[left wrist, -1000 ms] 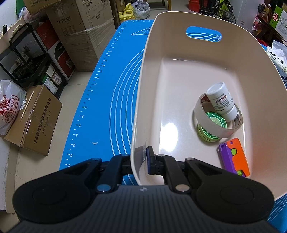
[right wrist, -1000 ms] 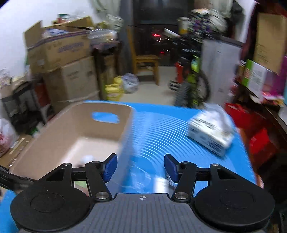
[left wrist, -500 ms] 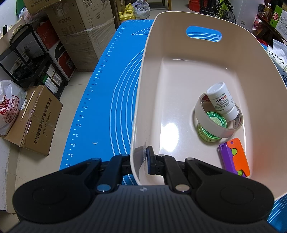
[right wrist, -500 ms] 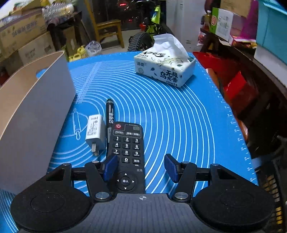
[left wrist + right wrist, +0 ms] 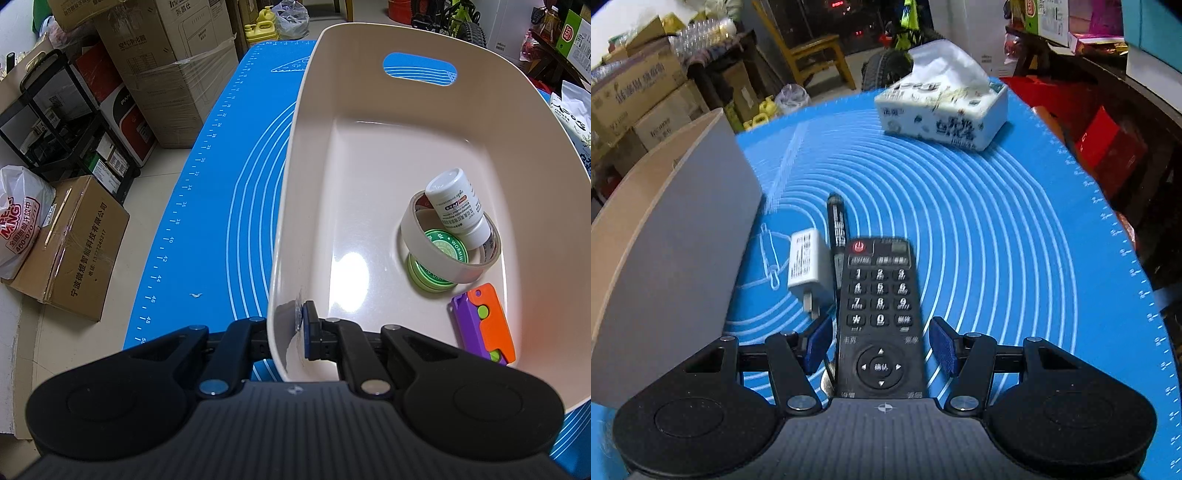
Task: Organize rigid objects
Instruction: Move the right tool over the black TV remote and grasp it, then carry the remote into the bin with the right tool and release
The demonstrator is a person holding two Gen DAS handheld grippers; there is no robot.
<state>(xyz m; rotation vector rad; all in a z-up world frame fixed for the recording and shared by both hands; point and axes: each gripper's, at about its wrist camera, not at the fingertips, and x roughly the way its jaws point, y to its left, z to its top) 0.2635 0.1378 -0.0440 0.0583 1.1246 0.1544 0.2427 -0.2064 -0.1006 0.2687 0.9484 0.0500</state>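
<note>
Two grippers over a blue mat [image 5: 1015,236] on the worktop: left gripper [image 5: 295,328], jaws pinching the near-left wall of the beige bin [image 5: 295,206], with a tape roll [image 5: 439,258], green tin [image 5: 428,275], white bottle [image 5: 458,210] tilted inside the roll, and purple-orange toy [image 5: 484,325] at the bin's near right. Right gripper [image 5: 881,343], jaws spread either side of the black remote [image 5: 879,306], not touching it; white charger [image 5: 807,269] and black marker [image 5: 837,225] just left of the remote, tissue box [image 5: 942,110] far right.
</note>
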